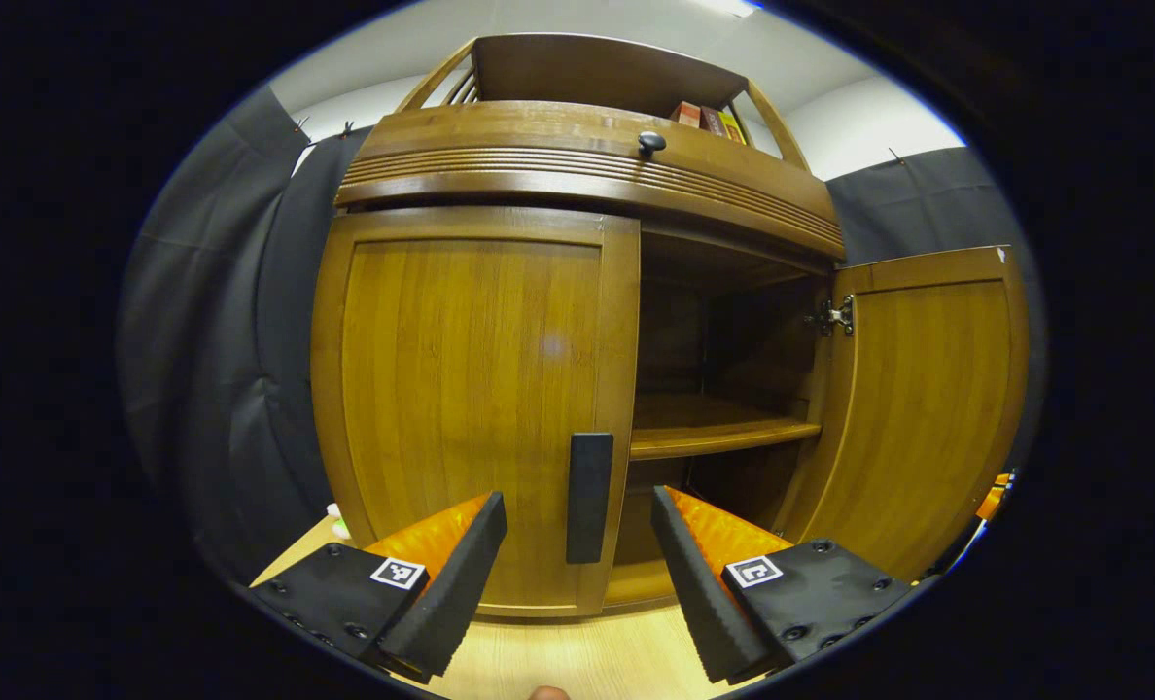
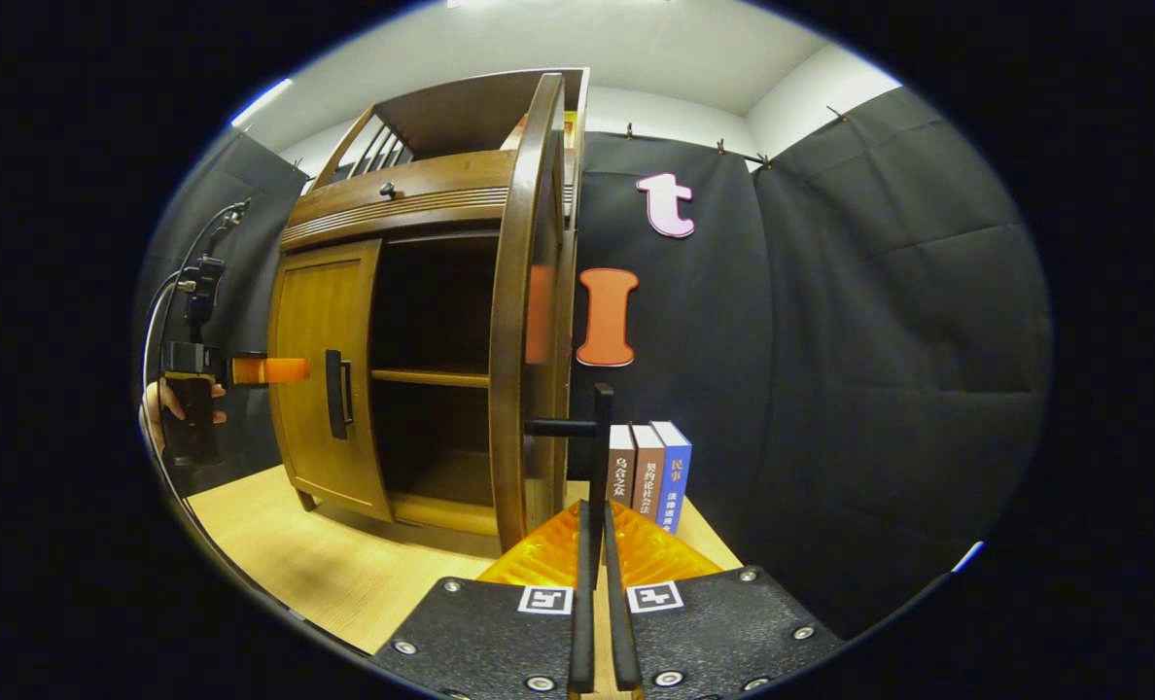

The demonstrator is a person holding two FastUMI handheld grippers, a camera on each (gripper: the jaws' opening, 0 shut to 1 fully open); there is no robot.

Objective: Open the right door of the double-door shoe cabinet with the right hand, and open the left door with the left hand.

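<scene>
The wooden shoe cabinet (image 1: 577, 165) stands close in front on a light table. Its left door (image 1: 471, 389) is closed, with an upright black handle (image 1: 589, 496) at its inner edge. My left gripper (image 1: 577, 498) is open, one finger on each side of that handle and a little short of it. The right door (image 1: 927, 408) is swung wide open. In the right gripper view this door (image 2: 524, 321) is seen edge-on, and my right gripper (image 2: 597, 507) is shut on its black handle (image 2: 602, 418). The left gripper (image 2: 266, 370), held by a hand (image 2: 161, 403), hovers before the closed door (image 2: 320, 369).
Inside the cabinet a shelf (image 1: 714, 428) crosses the dark opening. A drawer knob (image 1: 651, 143) sits above the doors, with books (image 1: 709, 119) on top. Three upright books (image 2: 650, 476) stand on the table (image 2: 296, 554) right of the cabinet. Black cloth hangs behind.
</scene>
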